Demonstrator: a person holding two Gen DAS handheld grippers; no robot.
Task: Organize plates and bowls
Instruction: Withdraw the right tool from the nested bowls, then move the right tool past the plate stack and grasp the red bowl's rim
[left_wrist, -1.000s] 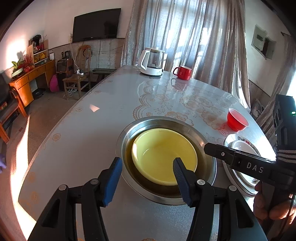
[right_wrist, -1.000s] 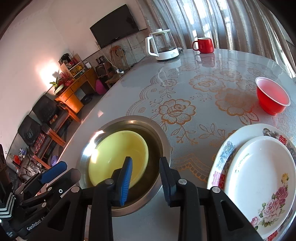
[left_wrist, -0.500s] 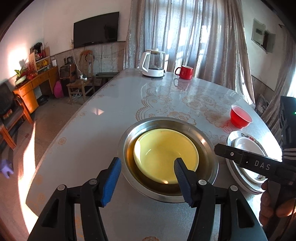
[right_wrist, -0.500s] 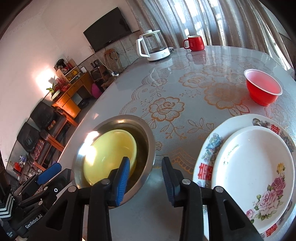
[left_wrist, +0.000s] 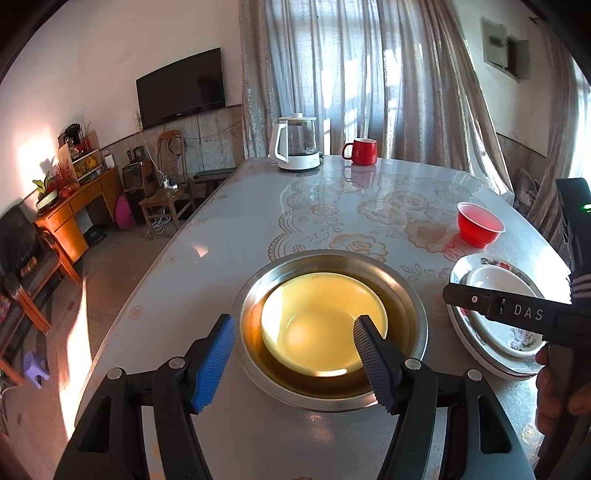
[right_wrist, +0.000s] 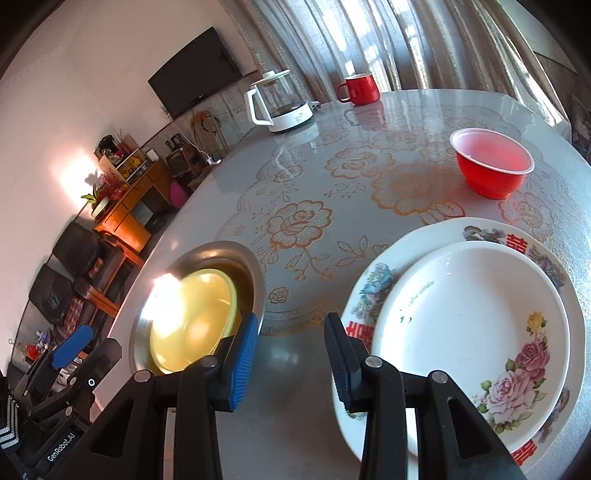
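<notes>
A yellow bowl (left_wrist: 325, 328) sits inside a steel bowl (left_wrist: 413, 314) near the table's front edge; both also show in the right wrist view, the yellow bowl (right_wrist: 192, 325) in the steel bowl (right_wrist: 255, 273). My left gripper (left_wrist: 295, 343) is open and empty just above their near rim. A small white plate (right_wrist: 469, 325) lies on a larger flowered plate (right_wrist: 373, 280) to the right. My right gripper (right_wrist: 290, 345) is open and empty over the table between the bowls and the plates. A red plastic bowl (right_wrist: 491, 164) stands farther back on the right.
A glass kettle (left_wrist: 297, 146) and a red mug (left_wrist: 362, 151) stand at the far end of the flower-patterned table (left_wrist: 258, 206). The table's left edge drops to the floor, with a wooden cabinet (left_wrist: 77, 206) and chairs beyond.
My right gripper has moved right, away from the bowls toward the stacked plates, and opened wider. My left gripper has pulled back and up a little from the bowls.
</notes>
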